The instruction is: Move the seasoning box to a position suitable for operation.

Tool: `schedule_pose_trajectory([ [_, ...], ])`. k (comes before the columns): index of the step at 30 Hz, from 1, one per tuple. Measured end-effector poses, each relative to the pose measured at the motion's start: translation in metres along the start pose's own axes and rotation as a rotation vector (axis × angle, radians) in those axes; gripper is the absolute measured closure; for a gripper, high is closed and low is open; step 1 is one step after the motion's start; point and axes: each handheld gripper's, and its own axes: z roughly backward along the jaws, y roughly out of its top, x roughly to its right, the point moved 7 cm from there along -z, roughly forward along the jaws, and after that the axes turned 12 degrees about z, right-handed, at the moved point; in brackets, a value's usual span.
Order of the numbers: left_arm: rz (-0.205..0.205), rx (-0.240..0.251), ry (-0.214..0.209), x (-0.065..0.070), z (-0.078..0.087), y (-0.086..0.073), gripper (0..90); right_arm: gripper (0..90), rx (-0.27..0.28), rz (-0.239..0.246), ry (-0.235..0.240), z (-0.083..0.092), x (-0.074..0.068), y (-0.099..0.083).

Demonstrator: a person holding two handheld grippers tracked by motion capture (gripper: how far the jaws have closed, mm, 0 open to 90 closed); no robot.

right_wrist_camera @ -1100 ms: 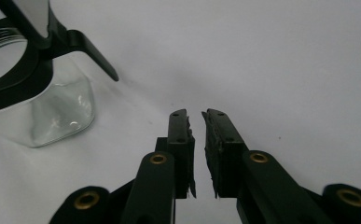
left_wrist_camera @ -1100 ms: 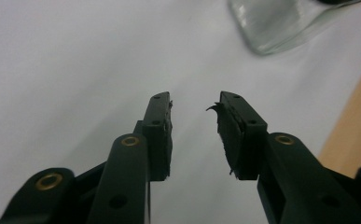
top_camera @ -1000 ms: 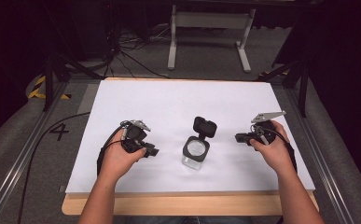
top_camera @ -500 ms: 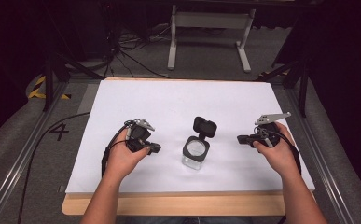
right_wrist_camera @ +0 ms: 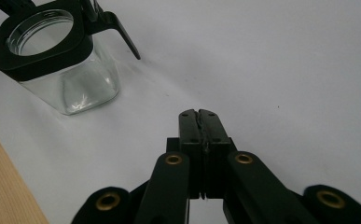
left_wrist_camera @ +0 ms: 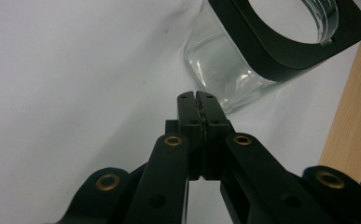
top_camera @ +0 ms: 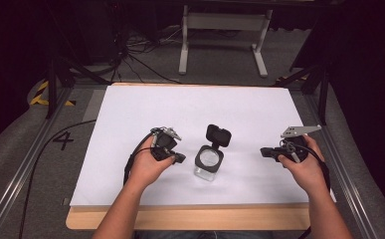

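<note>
Flanking the glass jar, both grippers' fingers pressed together, empty.

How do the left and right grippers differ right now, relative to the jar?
The left gripper sits close beside the glass jar, nearly at its wall; the right gripper is well apart from it, with bare white table between. The right gripper shows a grey plate on top; the left one's top looks more compact. Both have their jaws shut on nothing, pointing toward the jar.

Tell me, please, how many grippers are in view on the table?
2. The left gripper is just left of the glass jar, jaws shut. The right gripper is farther off on the jar's right, jaws shut too.
</note>
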Motion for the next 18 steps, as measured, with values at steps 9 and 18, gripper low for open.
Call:
schedule_pose_trajectory([
  [9,-0.028,-0.019,-0.017,0.011,-0.015,0.003,90.0,90.0,0.001,-0.01,-0.007,0.004,0.0,-0.004],
  [18,-0.038,-0.034,-0.029,0.016,-0.021,0.003,90.0,90.0,-0.004,-0.005,-0.006,0.003,-0.001,-0.004],
])
